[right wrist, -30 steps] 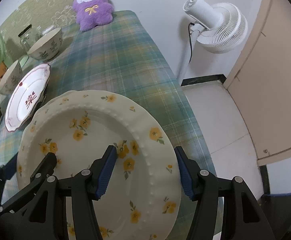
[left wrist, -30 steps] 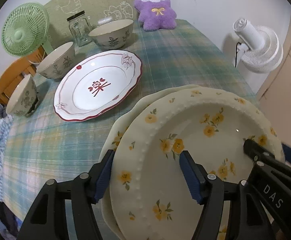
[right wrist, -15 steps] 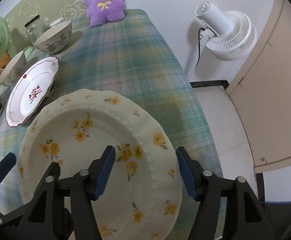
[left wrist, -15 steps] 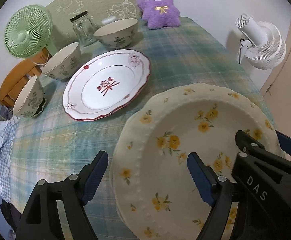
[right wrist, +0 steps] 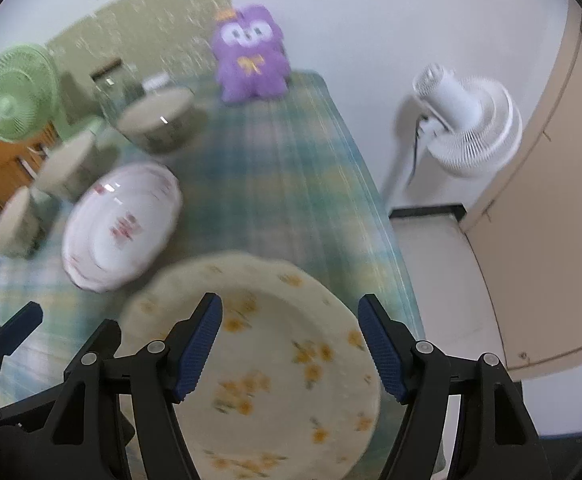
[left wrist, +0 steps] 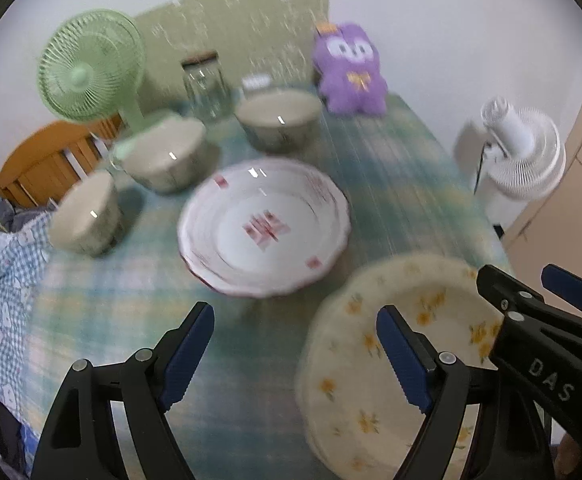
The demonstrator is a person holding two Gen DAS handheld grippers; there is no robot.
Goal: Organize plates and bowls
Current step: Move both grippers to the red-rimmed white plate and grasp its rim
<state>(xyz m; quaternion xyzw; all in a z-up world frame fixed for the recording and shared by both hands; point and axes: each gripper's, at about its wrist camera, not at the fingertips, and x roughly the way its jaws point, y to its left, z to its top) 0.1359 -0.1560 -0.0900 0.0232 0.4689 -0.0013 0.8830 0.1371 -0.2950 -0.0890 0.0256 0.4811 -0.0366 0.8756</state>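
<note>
Right wrist: fingers [right wrist: 205, 350] spread above plate [right wrist: 283, 364]

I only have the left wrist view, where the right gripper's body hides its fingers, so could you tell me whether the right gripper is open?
Observer: Yes, the right gripper is open, its fingers spread above the yellow-flowered plate without gripping it.
Operator: Thank you. How near is that plate's right rim to the table edge?
Observer: Near: only a narrow strip of plaid tablecloth shows beside it.
Operator: And what lies beyond that edge?
Observer: Pale floor, where the white fan stands on its pole.
</note>
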